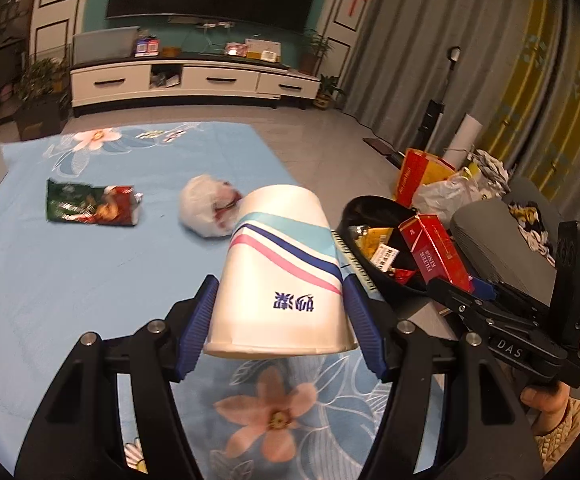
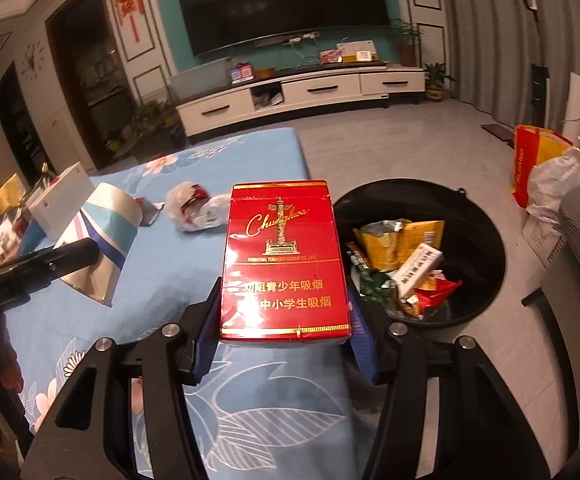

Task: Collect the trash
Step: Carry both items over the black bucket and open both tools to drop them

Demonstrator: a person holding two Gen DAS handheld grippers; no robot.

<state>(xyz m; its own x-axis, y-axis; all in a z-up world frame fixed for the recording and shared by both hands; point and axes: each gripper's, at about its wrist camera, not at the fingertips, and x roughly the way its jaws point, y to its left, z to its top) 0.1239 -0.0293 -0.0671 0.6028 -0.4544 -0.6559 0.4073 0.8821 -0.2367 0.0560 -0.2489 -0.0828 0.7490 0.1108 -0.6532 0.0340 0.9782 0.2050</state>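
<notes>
While gripped, paper cup points base-forward, upturned.

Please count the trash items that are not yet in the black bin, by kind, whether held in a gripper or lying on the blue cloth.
Paper cup, in the left gripper: 1
Red cigarette pack, in the right gripper: 1
Crumpled white plastic bag, on the cloth: 1
Green and red snack wrapper, on the cloth: 1
Total: 4
</notes>
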